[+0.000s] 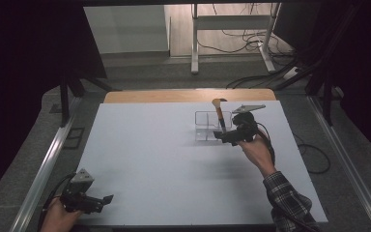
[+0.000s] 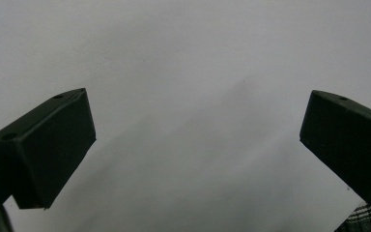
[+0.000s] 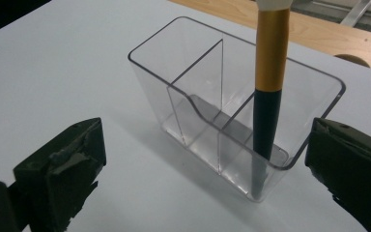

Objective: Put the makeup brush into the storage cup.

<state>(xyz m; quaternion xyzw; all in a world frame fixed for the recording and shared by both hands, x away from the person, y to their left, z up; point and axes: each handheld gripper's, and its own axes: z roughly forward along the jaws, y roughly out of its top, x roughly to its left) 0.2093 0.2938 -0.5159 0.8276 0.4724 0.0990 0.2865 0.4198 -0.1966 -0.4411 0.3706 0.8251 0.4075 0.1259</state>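
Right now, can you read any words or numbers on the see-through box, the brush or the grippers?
None: no words, numbers or signs on the clear box, the brush, the right gripper, the left gripper or the white table.

- Table (image 1: 174,164): pale grey-white sheet across the middle and lower frame of the high view; bare wooden strip (image 1: 188,95) along its far edge.
- Clear organiser (image 1: 207,126): stands on the sheet, right of centre, upper half of it. Inner walls split it into compartments.
- Brush (image 3: 269,82): upright in the organiser's right-end compartment, dark handle down.
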